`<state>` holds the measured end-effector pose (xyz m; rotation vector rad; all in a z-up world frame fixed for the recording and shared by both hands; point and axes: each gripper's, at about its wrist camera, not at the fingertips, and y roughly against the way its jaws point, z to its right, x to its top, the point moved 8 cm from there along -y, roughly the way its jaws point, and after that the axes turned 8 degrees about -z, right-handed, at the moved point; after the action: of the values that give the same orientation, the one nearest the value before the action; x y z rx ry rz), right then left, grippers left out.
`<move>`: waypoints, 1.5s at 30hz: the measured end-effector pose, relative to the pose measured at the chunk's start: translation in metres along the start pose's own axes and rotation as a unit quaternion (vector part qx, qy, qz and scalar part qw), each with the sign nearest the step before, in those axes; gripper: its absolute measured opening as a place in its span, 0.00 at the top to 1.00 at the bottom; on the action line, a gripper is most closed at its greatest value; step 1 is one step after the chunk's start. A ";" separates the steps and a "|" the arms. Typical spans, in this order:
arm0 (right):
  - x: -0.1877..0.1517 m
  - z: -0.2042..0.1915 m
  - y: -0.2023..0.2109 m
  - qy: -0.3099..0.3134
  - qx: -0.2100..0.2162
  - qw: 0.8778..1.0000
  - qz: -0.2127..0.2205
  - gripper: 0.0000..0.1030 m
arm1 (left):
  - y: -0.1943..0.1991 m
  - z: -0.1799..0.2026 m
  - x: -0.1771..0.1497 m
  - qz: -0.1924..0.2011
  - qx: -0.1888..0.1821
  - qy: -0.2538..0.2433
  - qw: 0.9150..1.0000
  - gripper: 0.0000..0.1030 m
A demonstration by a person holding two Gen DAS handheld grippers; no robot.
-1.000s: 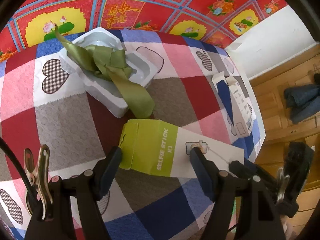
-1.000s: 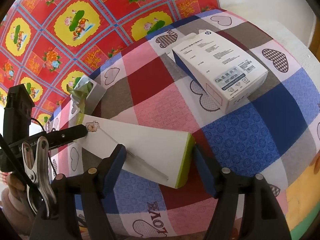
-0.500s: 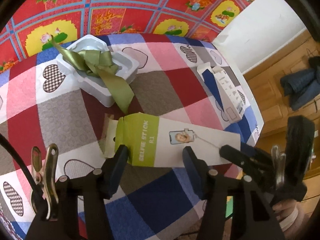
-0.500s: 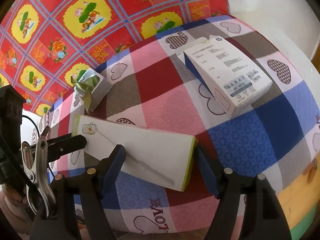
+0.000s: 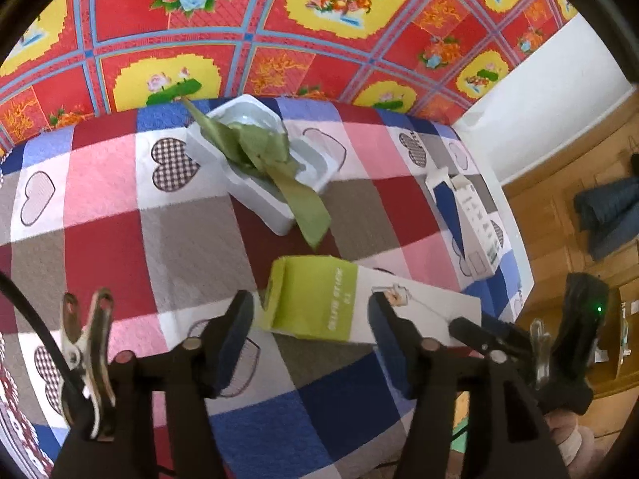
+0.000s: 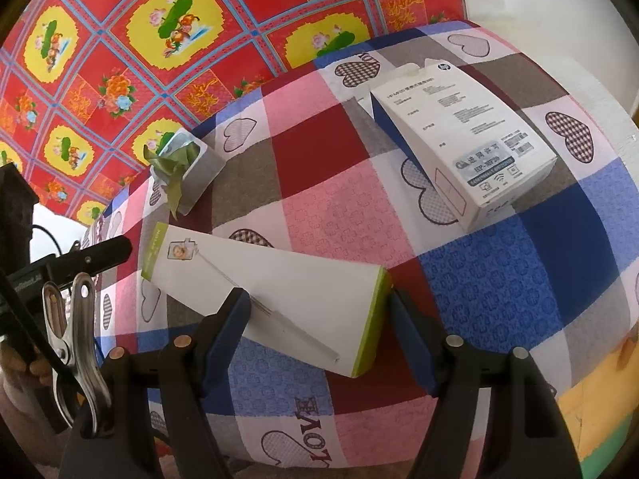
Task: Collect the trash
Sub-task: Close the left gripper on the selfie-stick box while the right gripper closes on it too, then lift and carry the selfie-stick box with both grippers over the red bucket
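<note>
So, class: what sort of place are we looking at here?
Probably a room in a home: a table under a checked heart-print cloth, a floral red covering behind it, and wooden cabinetry with dark clothing hanging on it.

i see a checked, heart-printed cloth table cover (image 6: 359, 207) with a woven, embossed, matt texture. the long white-and-lime cardboard box (image 6: 279, 295) looks smooth and slightly satin, as does the white printed carton (image 6: 471, 135). the white moulded plastic tray (image 5: 259, 167) is glossy, holding a soft olive ribbon (image 5: 275, 167) of fabric. the red flowered sheet (image 5: 279, 40) behind looks slick.
</note>
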<state>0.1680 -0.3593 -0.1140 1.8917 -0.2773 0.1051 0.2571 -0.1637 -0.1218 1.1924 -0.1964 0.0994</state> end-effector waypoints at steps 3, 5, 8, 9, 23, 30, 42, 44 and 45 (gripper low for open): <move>0.000 0.000 -0.001 0.000 0.003 1.000 -0.004 0.29 | -0.011 0.000 0.002 -0.025 -0.005 -0.006 1.000 0.37; 0.001 0.001 -0.001 0.000 0.007 1.000 -0.007 0.29 | -0.020 0.001 0.002 -0.037 -0.009 -0.013 0.999 0.37; 0.000 0.003 -0.003 -0.005 0.016 1.000 -0.013 0.29 | -0.033 0.003 0.002 -0.049 -0.016 -0.010 0.999 0.37; 0.000 0.004 -0.004 -0.007 0.021 1.000 -0.015 0.29 | -0.034 0.005 0.002 -0.051 -0.028 -0.005 0.998 0.37; 0.002 0.004 -0.012 0.001 0.047 0.998 -0.043 0.25 | -0.033 0.005 -0.006 -0.034 0.014 0.014 0.999 0.28; 0.005 0.002 -0.013 0.011 0.053 0.997 -0.047 0.25 | -0.037 0.005 -0.008 -0.037 -0.044 0.044 0.997 0.30; 0.009 -0.035 -0.013 0.071 0.064 0.994 -0.050 0.25 | -0.004 -0.006 -0.033 0.000 -0.017 0.073 0.997 0.34; 0.008 -0.048 -0.013 0.088 0.070 0.992 -0.051 0.25 | 0.005 -0.012 -0.038 0.009 -0.012 0.085 0.996 0.34; 0.008 -0.054 -0.013 0.096 0.073 0.991 -0.051 0.25 | 0.011 -0.016 -0.041 0.014 -0.011 0.092 0.996 0.34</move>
<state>0.1819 -0.3056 -0.1060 2.0202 -0.0416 0.2418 0.2162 -0.1433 -0.1259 1.1519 -0.0516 0.2297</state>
